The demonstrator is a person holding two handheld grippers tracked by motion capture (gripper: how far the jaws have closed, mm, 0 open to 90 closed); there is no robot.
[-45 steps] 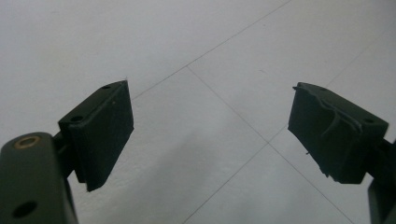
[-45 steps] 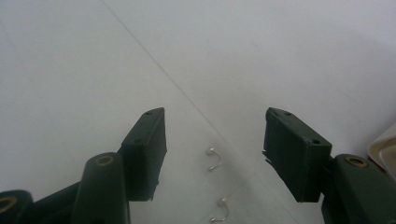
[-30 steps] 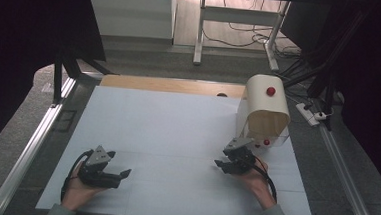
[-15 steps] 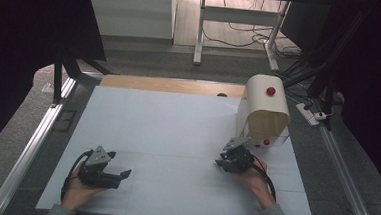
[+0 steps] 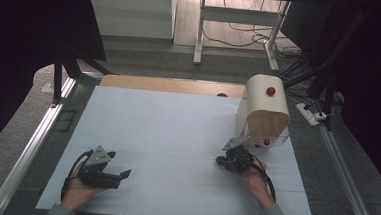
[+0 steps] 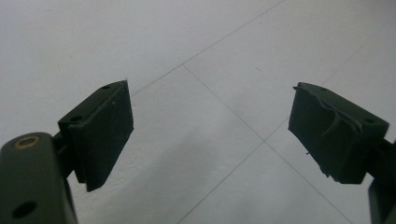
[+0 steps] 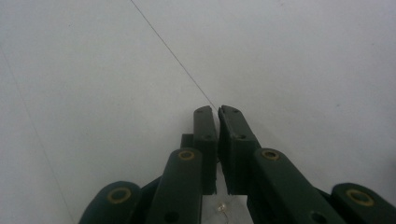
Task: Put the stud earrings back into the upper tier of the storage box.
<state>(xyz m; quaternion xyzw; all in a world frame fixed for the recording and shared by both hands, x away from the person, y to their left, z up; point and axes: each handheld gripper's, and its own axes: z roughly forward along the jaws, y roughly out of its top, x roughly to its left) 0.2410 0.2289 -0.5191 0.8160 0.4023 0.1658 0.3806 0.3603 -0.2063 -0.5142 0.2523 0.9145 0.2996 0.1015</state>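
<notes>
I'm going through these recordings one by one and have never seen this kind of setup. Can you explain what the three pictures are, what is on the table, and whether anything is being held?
There is no robot: a person sits at a table and holds a black two-jaw hand tool in each hand. The high view looks down from above the person, whose hands enter from the bottom. The left gripper rests low on the white table sheet; the right gripper lies just in front of a cream rounded box with red knobs. The other two pictures come from small cameras riding on the tools, looking along their jaws. In the left gripper view the left gripper's jaws stand wide apart over bare sheet. In the right gripper view the right gripper's jaws are pressed together with nothing between them. Neither tool holds anything.
</notes>
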